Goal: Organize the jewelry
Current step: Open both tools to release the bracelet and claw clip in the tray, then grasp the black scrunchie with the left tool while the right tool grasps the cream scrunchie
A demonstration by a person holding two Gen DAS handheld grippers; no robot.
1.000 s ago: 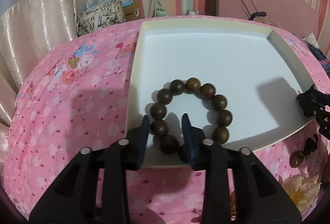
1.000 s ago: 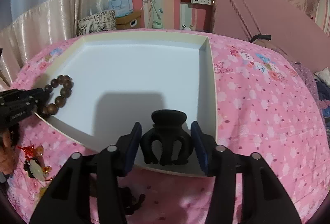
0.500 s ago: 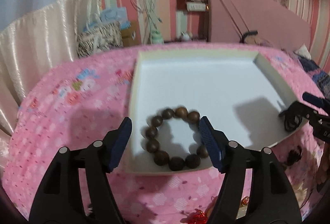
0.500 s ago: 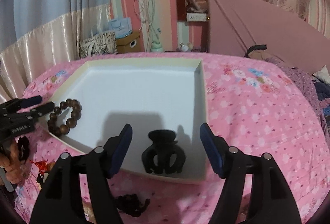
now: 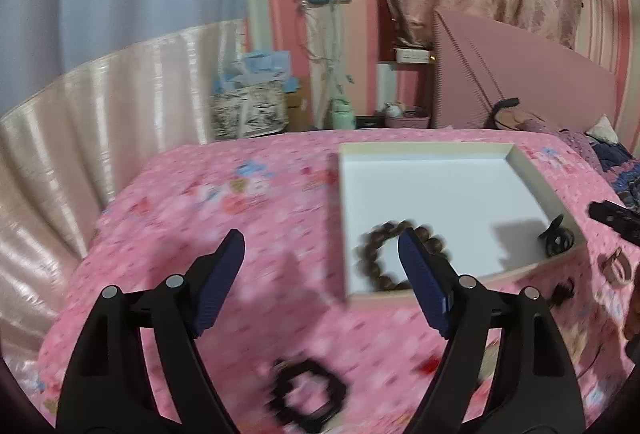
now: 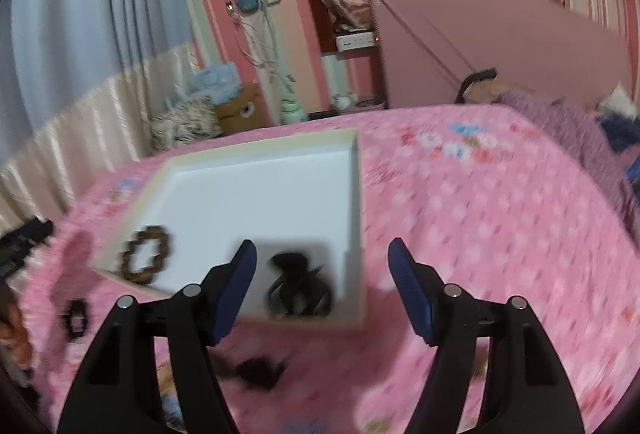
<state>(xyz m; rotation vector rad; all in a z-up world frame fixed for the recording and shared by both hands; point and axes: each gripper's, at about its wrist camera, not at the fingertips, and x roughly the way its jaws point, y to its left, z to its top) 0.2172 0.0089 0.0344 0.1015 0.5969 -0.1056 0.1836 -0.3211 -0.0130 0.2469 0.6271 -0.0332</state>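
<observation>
A white tray [image 5: 440, 190] lies on the pink bedspread. In it lie a brown wooden bead bracelet [image 5: 370, 254] near the front left corner and a black hair claw [image 5: 556, 236] near the front right corner. My left gripper [image 5: 320, 266] is open and empty, raised above the bedspread left of the tray. My right gripper [image 6: 320, 274] is open and empty, raised over the tray's front right corner; there the tray [image 6: 260, 186], bracelet [image 6: 146, 260] and claw [image 6: 298, 288] also show. A black bracelet [image 5: 306, 400] lies on the bedspread below the left gripper.
More small pieces lie on the bedspread in front of the tray: a dark clip [image 6: 260, 370], a black item [image 6: 76, 316] and a brown ring-shaped piece [image 5: 616, 266]. Curtains, bags and a pink headboard [image 5: 520, 82] stand behind the bed.
Both grippers let go and opened wide, then pulled back and up from the tray. The left one swung left, the right one swung right. The bracelet and claw stay in the tray.
</observation>
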